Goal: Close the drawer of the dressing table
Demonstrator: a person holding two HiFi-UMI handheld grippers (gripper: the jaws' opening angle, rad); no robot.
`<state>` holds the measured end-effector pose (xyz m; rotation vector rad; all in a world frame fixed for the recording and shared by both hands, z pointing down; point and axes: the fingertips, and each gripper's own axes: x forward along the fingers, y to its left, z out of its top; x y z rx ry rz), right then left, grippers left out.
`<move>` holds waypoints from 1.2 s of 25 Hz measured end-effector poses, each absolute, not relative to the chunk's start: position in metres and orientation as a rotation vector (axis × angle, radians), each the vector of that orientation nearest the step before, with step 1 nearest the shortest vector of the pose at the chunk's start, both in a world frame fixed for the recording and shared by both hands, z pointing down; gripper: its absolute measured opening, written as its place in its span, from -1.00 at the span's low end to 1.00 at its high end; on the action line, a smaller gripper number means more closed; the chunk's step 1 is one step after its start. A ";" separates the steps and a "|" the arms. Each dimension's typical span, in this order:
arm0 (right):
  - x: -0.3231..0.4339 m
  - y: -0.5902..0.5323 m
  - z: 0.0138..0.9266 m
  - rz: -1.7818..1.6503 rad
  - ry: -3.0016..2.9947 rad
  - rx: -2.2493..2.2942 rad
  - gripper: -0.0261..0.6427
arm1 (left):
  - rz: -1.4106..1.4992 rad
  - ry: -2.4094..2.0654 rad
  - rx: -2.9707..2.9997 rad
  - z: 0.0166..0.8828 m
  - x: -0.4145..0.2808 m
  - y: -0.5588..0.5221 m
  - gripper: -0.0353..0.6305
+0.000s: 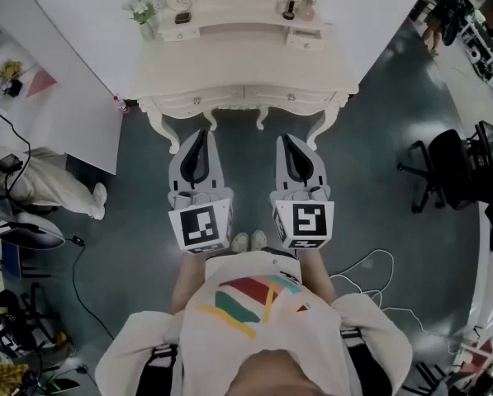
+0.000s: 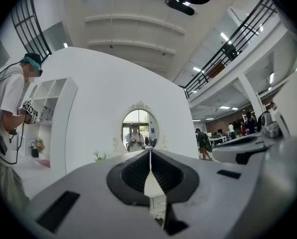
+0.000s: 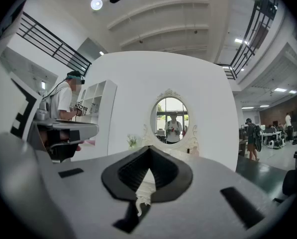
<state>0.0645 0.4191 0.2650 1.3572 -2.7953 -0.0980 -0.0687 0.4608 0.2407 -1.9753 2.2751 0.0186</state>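
Observation:
The cream dressing table stands against the white wall straight ahead of me. Its two drawer fronts, each with a small knob, run along the front edge and look flush with the frame. My left gripper and right gripper hover side by side just short of that edge, level and pointing at it, touching nothing. Both are shut, with nothing between the jaws. In the left gripper view the left gripper has its jaws meeting in front of the oval mirror. The right gripper shows the same in its own view.
A small flower vase and toiletries sit on the tabletop. A white partition stands to the left, with a person's legs beside it. An office chair is at the right, and cables lie on the floor.

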 end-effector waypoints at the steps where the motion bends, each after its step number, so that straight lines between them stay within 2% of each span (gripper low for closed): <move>1: 0.065 0.417 0.264 -0.102 -2.799 1.355 -0.92 | 0.023 2.266 -1.964 0.239 -0.068 0.460 -0.87; 30: 0.119 0.397 0.275 -0.024 -2.912 1.228 -0.92 | 0.029 2.274 -1.973 0.252 -0.011 0.428 -0.87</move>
